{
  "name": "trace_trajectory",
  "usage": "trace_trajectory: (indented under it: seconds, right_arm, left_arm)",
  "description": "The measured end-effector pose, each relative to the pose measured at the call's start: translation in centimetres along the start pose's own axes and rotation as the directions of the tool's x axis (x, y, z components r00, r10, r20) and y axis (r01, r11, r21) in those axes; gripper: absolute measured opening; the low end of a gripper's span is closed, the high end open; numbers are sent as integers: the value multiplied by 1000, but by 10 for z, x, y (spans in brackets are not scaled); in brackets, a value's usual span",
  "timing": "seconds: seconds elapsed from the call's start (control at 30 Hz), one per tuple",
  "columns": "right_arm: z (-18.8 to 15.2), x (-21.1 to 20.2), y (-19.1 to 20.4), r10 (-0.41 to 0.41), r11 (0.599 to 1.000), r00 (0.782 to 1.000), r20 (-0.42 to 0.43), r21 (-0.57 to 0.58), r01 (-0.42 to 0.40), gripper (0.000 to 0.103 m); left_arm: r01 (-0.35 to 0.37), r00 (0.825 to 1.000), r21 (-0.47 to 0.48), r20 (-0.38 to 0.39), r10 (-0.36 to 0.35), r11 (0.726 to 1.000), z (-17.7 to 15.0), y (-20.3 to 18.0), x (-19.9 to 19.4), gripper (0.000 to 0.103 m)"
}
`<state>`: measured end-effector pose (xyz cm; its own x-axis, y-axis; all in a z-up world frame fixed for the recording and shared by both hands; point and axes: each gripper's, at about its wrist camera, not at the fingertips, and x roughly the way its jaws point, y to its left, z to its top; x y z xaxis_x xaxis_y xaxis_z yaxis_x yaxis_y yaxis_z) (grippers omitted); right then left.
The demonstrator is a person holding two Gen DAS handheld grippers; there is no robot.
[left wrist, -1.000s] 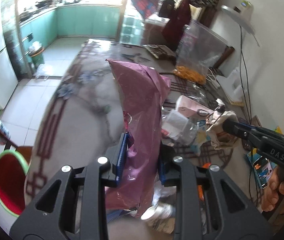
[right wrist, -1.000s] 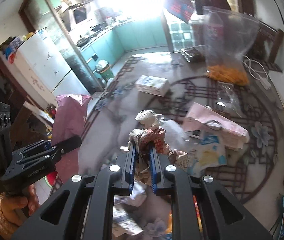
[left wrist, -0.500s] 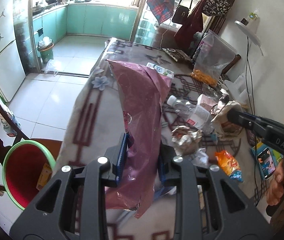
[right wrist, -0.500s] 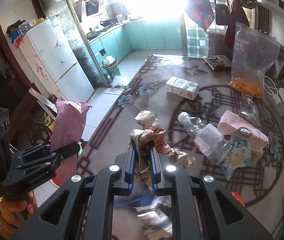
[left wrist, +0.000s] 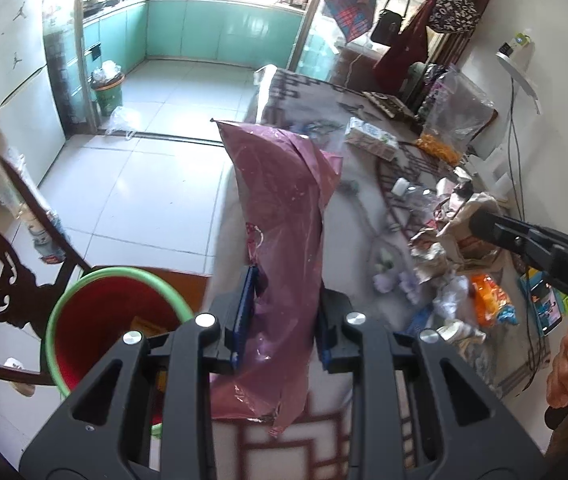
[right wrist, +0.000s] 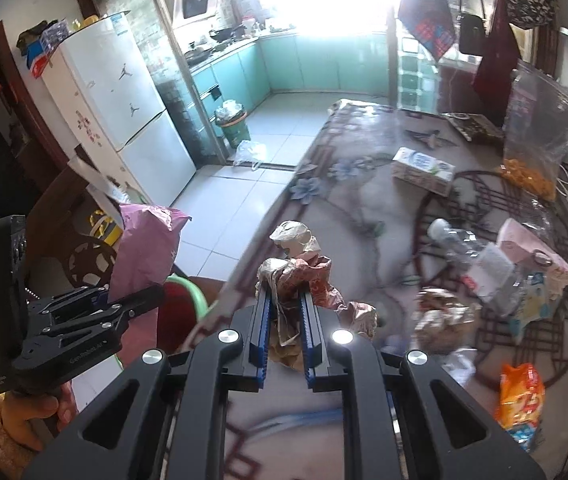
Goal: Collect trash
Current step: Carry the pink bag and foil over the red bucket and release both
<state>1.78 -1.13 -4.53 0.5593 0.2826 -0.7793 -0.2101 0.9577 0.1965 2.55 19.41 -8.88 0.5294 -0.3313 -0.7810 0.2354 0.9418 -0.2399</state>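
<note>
My left gripper point(left wrist: 284, 280) is shut on a pink plastic bag point(left wrist: 284, 216) that stands up between its fingers, held over the table's left edge. The bag also shows in the right wrist view point(right wrist: 146, 252). A red bin with a green rim point(left wrist: 96, 320) sits on the floor just left of and below it. My right gripper point(right wrist: 284, 300) is shut on a crumpled brown and red paper wad point(right wrist: 295, 268), held above the table near its left edge. In the left wrist view the right gripper point(left wrist: 479, 222) is at the right with the wad point(left wrist: 463, 232).
The patterned table point(right wrist: 363, 200) carries loose trash: an orange snack packet point(right wrist: 521, 394), a clear bottle point(right wrist: 455, 240), a white carton point(right wrist: 423, 170) and a clear bag of orange bits point(right wrist: 539, 140). A dark wooden chair point(left wrist: 0, 264) stands left of the bin. A fridge point(right wrist: 124, 120) stands at far left.
Both grippers have pulled back and to the left, away from the trash pile toward the table's edge. The red bin has come into fuller view under the left gripper. Both grips are unchanged.
</note>
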Motion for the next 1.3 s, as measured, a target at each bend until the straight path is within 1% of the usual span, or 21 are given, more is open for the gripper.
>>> trace_trajectory:
  seconds: [0.23, 0.37, 0.5, 0.63, 0.77, 0.9, 1.0, 1.07, 1.13, 1.17, 1.2, 1.23, 1.3]
  right_arm:
    - [2, 30, 50, 46, 998, 998, -45, -48, -48, 12]
    - [-1, 54, 74, 106, 991, 990, -96, -66, -113, 12]
    - [-5, 86, 101, 168, 979, 970, -173, -86, -185, 12]
    - [-11, 116, 126, 220, 964, 944, -247, -92, -249, 12]
    - [-16, 141, 146, 239, 954, 923, -302, -105, -281, 12]
    - [-15, 159, 161, 238, 951, 911, -338, -111, -290, 13]
    - [-14, 166, 170, 244, 945, 903, -354, -122, -304, 13]
    - [-14, 170, 174, 254, 940, 897, -361, -127, -318, 18]
    - [-15, 171, 176, 255, 939, 897, -362, -131, -319, 38]
    - [-15, 171, 175, 256, 939, 897, -360, -128, -319, 44]
    - [-14, 172, 175, 259, 940, 898, -356, -123, -320, 54]
    - [-13, 172, 174, 258, 941, 900, -352, -119, -316, 61]
    - [-12, 170, 172, 255, 944, 904, -344, -114, -310, 63]
  left_arm:
    - [-50, 999, -50, -18, 49, 997, -14, 49, -12, 26]
    - [-88, 996, -90, -37, 85, 992, -23, 79, -15, 27]
    - [-129, 990, -132, -69, 120, 983, -35, 108, -13, 27]
    - [-165, 983, -159, -108, 149, 973, -47, 129, -8, 27]
    - [-204, 973, -189, -147, 178, 960, -60, 152, 0, 27]
    - [-233, 964, -215, -182, 195, 948, -70, 169, 5, 27]
    - [-241, 960, -226, -198, 198, 944, -75, 178, 7, 27]
    - [-246, 959, -231, -202, 201, 941, -76, 183, 8, 27]
    - [-248, 958, -238, -205, 200, 939, -77, 186, 8, 27]
    - [-251, 957, -240, -206, 204, 938, -77, 187, 8, 30]
    - [-253, 957, -241, -205, 205, 937, -77, 188, 8, 30]
    - [-256, 956, -242, -203, 209, 936, -77, 189, 8, 32]
    - [-257, 958, -248, -193, 213, 934, -76, 190, 6, 43]
